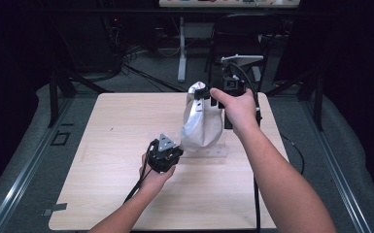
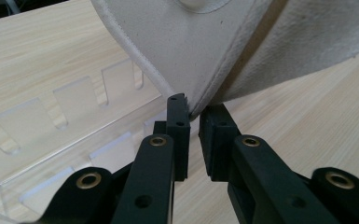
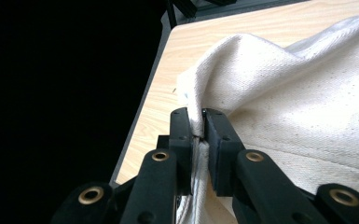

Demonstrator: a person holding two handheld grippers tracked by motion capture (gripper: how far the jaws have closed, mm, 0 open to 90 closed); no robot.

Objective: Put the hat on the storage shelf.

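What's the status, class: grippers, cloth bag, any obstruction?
Right gripper shut on cloth bag top. Left gripper pinching its bottom corner. Clear acrylic rack beside it, not blocking.

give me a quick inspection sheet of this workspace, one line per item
surface: light wood table, bare apart from the job's things
job's things: cream cloth bag held up off the table; clear slotted acrylic rack lying flat beside its lower corner
clutter: nothing seen
grippers: right gripper shut on the bag's top edge; left gripper pinching the bag's lower corner, jaws nearly together
cables: black cable trails from the left gripper along the forearm; another runs from the right gripper
surroundings: dark room, grey floor, a white desk leg and a black chair behind the table
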